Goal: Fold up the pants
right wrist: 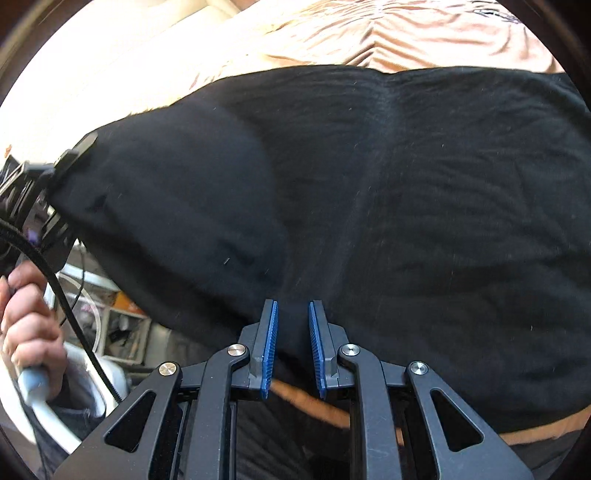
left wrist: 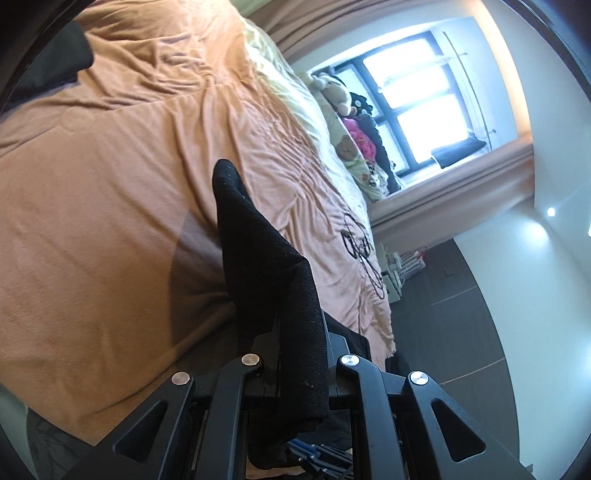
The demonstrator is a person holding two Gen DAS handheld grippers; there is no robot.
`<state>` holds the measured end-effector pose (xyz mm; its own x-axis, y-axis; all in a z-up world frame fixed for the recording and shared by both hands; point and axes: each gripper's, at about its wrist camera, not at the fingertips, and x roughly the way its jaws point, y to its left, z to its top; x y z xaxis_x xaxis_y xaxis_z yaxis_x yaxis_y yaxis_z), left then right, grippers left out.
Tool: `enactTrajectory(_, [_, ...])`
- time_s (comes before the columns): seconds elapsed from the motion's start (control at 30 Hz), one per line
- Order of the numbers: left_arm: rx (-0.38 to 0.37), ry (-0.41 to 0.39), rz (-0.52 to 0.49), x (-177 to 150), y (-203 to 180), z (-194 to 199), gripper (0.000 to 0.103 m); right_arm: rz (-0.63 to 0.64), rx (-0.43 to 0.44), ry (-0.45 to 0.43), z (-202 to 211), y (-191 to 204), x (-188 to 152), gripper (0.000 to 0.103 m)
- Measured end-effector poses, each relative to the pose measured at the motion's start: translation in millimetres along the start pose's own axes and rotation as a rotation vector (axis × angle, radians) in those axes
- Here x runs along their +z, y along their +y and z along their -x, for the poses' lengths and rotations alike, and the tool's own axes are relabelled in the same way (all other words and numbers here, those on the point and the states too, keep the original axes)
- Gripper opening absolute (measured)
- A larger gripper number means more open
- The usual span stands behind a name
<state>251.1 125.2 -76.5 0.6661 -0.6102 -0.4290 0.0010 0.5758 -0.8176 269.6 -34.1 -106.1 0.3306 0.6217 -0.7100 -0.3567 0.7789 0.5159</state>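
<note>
Left gripper (left wrist: 295, 354) clamps a raised fold of black pants (right wrist: 369, 203); right gripper (right wrist: 291, 332), jaws parted, meets their near edge on the orange bedspread (left wrist: 110, 203).

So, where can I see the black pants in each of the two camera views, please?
Left wrist view: the black pants rise as a narrow strip from the bottom centre, clamped in the left gripper.
Right wrist view: the pants fill the middle of the picture, their near edge between the fingers of the right gripper.
Shared landmark: the orange bed cover, seen in the right view along the top edge.
</note>
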Motion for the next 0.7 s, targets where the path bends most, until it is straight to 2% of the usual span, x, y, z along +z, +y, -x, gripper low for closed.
enactTrajectory(0.1, [-0.019, 0.003, -0.033, -0.3, -18.5, -1.5, 0.013, -0.002, 0.011, -0.021, 14.7, -8.2, -3.1, 0.015])
enactTrajectory(0.33, [-0.054, 0.028, -0.12, -6.3, -61.9, -10.2, 0.013, -0.026, 0.017, -0.127, 64.6, -27.2, -14.1, 0.015])
enactTrajectory(0.57, [-0.068, 0.062, -0.194, -16.1, -102.0, -27.1, 0.013, -0.067, 0.008, -0.23, 115.6, -52.5, -32.2, 0.015])
enactTrajectory(0.7, [-0.076, 0.084, -0.229, -25.3, -122.3, -39.2, 0.013, -0.092, 0.033, -0.273, 140.5, -67.9, -43.7, 0.017])
